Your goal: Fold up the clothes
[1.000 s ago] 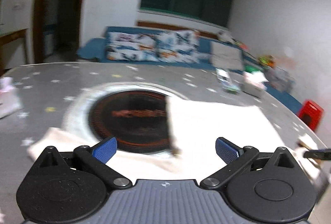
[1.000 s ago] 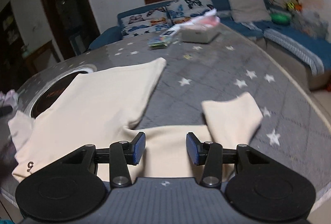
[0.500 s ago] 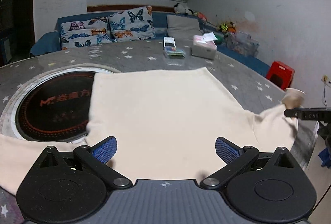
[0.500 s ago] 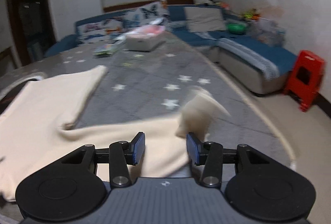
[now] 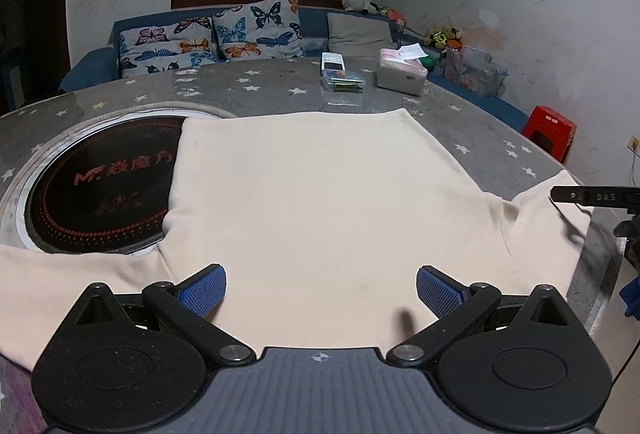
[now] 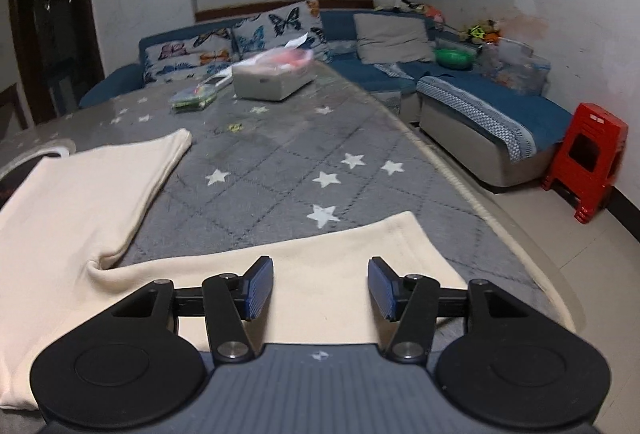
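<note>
A cream shirt (image 5: 320, 201) lies flat on the gray star-print table (image 5: 500, 137). Its left edge covers part of a round black cooktop (image 5: 96, 193) set in the table. Red writing on the cooktop starts with "MF", and then come signs too small to read. Past the shirt sit a tissue box (image 5: 401, 73) and a small colorful pack (image 5: 345, 81). Past those stands a blue sofa (image 6: 460, 89) with butterfly pillows (image 5: 256, 29). A red stool (image 6: 586, 161) stands on the floor beside the sofa.

The left gripper (image 5: 321, 288) hangs over the near edge of the shirt with its jaws wide and nothing between them. The right gripper (image 6: 321, 289) hangs over the shirt's right sleeve (image 6: 352, 266), jaws apart, holding nothing. In the left view a black bar at the shirt's right side reads "DAS".
</note>
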Demonstrator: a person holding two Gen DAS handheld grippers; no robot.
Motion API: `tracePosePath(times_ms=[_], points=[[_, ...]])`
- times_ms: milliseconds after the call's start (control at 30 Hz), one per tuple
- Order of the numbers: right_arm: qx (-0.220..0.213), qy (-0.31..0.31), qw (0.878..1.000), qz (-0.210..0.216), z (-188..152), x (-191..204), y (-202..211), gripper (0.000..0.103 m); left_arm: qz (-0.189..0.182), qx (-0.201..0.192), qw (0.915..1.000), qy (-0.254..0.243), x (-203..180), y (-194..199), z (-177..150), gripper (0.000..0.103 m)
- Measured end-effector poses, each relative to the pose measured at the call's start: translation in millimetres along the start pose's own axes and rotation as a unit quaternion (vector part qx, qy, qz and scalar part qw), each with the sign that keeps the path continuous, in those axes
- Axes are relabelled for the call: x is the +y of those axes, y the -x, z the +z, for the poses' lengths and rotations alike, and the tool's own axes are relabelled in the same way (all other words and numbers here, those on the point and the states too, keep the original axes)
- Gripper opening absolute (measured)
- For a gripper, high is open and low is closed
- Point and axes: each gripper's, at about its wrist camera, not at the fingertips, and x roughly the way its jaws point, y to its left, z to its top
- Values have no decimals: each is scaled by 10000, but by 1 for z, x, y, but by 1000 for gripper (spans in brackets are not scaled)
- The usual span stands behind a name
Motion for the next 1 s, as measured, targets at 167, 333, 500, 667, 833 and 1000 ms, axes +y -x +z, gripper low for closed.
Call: tracePosePath(times_ms=[167,333,500,667,833,1000], points=[[12,94,9999,-55,7,-1,-10,66,70,89,9999,101,6,-5,1,103],[-121,243,9994,227,10,6,2,71,96,113,9998,128,8,-7,2,103],[-91,437,9958,805,2,29,15,81,94,128,9999,40,4,-3,3,103],[-144,1014,9870,1235,-1,64,36,91,50,11,9999,-160,-4,9,2,103],[-121,1566,9750,1571,-10,94,54,95,-62,-55,9992,-397,-15,16,-1,103],[46,1954,9680,1573,-27,109,56,97,-126,-47,9982,-591,-27,16,-5,103]])
